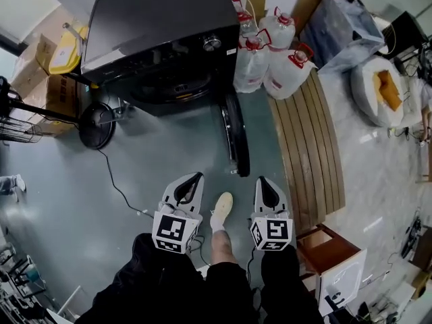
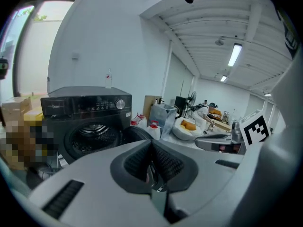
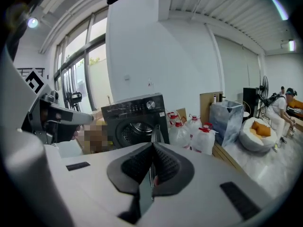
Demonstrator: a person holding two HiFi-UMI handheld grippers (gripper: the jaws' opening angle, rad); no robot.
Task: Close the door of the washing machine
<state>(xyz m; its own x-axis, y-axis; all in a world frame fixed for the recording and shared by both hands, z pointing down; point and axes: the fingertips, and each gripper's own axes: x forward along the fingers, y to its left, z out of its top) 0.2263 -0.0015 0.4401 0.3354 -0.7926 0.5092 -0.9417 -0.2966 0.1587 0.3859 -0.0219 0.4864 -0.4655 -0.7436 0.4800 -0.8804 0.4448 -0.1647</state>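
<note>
While both grippers hung low in front of the person's legs, the washing machine (image 1: 158, 25) stood ahead on the grey floor (image 1: 169, 154), black and front-loading; its round door (image 1: 236, 137) stood swung wide open at the right of the drum opening (image 1: 169, 86), seen edge-on from the head view; the left gripper (image 1: 191, 181) had its fingers pressed together with nothing between them; the right gripper (image 1: 264, 183) was likewise closed tight and empty; both were well short of the door, touching nothing; each carried a marker cube (image 1: 170, 231) with black-and-white square patterns, no letters; the control panel (image 2: 87, 105) showed a silver knob (image 1: 212, 43) and a row of small marks; the brand logo at its left end was too small to read; a white sticker (image 3: 162, 114) below the knob was unreadable too; clear water jugs (image 1: 270, 63) with red caps stood just right of the machine, any labels illegible; a slatted wooden bench (image 1: 307, 147) ran beside them.
</note>
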